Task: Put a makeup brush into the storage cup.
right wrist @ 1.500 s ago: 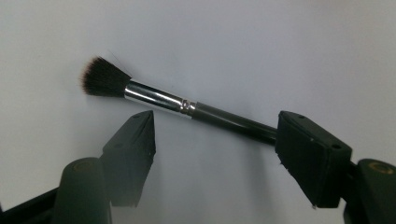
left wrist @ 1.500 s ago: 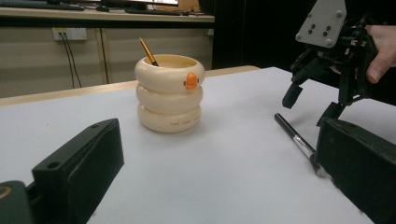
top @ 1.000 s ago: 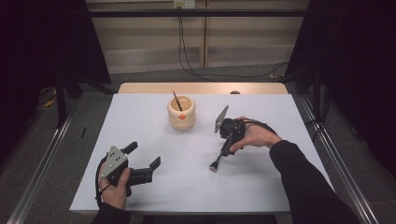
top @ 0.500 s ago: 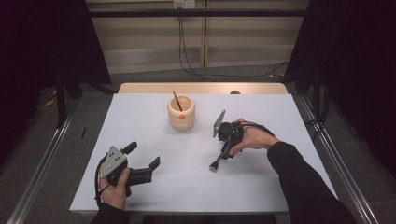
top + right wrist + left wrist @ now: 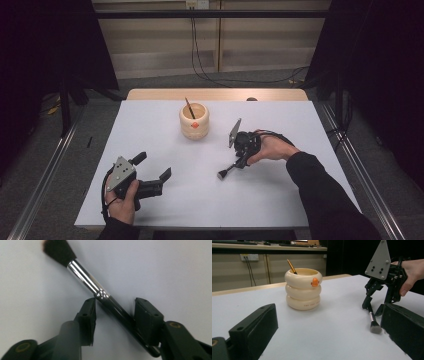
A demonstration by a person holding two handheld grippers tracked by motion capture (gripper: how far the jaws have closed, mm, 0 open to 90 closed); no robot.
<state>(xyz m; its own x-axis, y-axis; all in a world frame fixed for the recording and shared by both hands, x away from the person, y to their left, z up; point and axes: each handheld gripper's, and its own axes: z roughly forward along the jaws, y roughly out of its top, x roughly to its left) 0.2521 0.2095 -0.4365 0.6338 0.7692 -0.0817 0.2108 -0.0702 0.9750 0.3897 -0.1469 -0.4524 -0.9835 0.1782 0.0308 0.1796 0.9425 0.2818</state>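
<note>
Bright, evenly lit table (image 5: 280,200), dark surroundings; close gripper views slightly soft.

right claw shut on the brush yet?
No: in the right gripper view the right claw straddles the brush handle, jaws apart and a gap on the right side.

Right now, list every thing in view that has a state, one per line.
makeup brush: lying flat on the table, bristles away from the right gripper, handle crossing between its jaws, not clamped.
right gripper: jaws open, one on each side of the brush handle.
left gripper: jaws open, holding nothing, resting low near the table's front edge.
ringed cup: upright, apart from both grippers.
thin stick: leaning inside the cup.
</note>
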